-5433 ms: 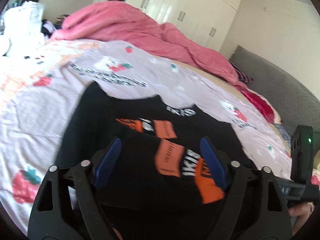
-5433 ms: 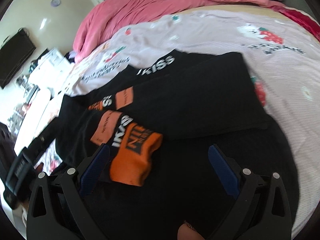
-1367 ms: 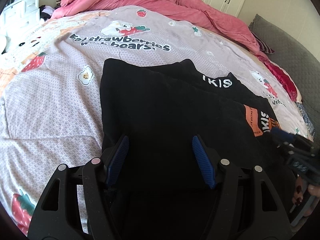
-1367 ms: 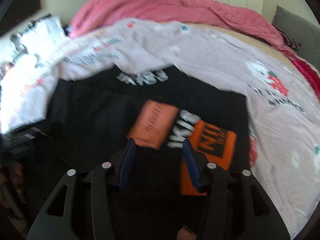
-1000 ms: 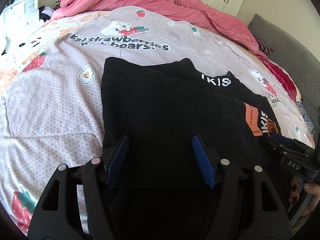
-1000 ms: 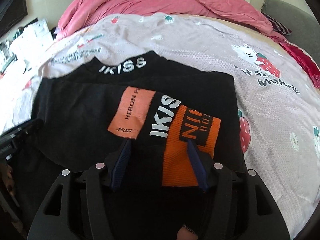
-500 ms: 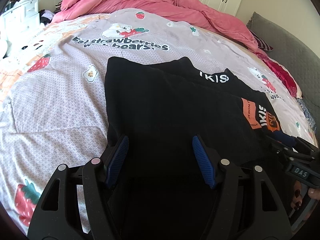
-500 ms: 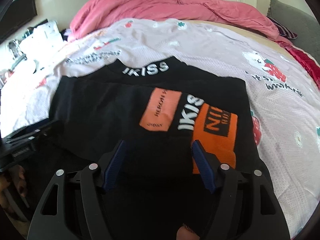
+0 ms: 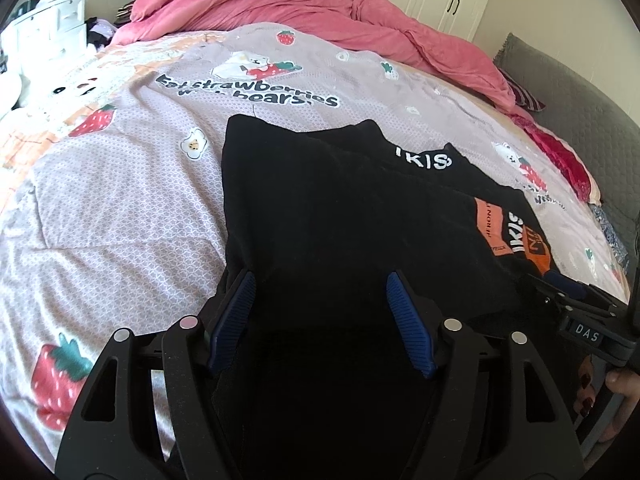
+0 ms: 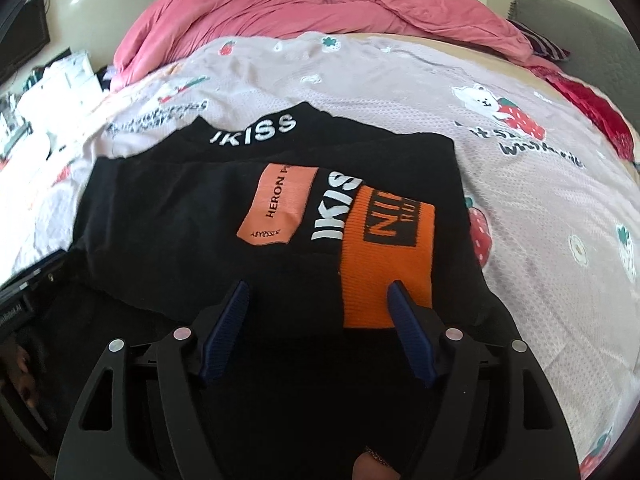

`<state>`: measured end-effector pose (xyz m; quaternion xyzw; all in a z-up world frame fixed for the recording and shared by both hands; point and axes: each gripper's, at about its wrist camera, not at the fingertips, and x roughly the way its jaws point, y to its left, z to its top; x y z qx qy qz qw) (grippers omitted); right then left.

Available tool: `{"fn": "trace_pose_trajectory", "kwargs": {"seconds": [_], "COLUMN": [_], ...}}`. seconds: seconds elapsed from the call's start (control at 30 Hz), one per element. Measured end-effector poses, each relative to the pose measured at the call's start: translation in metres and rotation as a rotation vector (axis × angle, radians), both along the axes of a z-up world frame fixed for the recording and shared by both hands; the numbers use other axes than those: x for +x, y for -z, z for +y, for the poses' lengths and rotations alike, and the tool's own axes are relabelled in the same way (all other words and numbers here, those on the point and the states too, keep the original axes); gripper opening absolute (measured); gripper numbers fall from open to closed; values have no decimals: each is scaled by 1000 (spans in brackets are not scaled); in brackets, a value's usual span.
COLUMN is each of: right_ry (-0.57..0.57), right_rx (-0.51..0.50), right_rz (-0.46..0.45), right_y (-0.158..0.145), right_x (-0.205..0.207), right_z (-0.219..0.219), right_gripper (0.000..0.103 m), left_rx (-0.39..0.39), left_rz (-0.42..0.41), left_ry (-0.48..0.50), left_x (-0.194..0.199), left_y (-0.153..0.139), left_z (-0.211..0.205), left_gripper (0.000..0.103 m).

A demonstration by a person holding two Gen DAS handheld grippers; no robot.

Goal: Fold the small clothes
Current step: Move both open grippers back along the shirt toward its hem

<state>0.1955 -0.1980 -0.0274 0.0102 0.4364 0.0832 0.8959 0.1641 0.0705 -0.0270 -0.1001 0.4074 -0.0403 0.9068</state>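
The black knit sweater with orange patches (image 9: pixel 340 216) is spread on the strawberry-print bed sheet (image 9: pixel 120 200), sleeves folded across it. The left tool (image 9: pixel 320 292) is held with fingers parted over its near left part; the right tool (image 10: pixel 318 300) is likewise held parted near the orange ribbed cuff (image 10: pixel 386 256).

Open passage: strawberry-print bedsheet (image 9: pixel 120 200) left of and beyond the black sweater (image 9: pixel 340 220). Obstructions: pink duvet (image 9: pixel 300 12) heaped along far edge; grey headboard (image 9: pixel 580 108) at right.
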Motion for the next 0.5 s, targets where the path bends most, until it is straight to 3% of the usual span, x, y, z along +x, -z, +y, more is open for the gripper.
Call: {"fn": "trace_pose_trajectory", "kwargs": {"seconds": [0.1, 0.17, 0.5], "right_ry": [13, 28, 62], "right_rx": [25, 40, 109], "right_rz": [-7, -20, -80], "right_y": [-4, -9, -28], "right_x": [-4, -8, -18], "right_z": [-4, -9, -25], "right_gripper": [72, 79, 87], "left_rx": [2, -3, 7], "left_rz": [-7, -17, -52], "left_ry": [-5, -7, -39], "left_x": [-2, -3, -9], "left_y": [-2, -6, -17], "left_z": [-1, -1, 2], "left_gripper": [63, 70, 76]}}
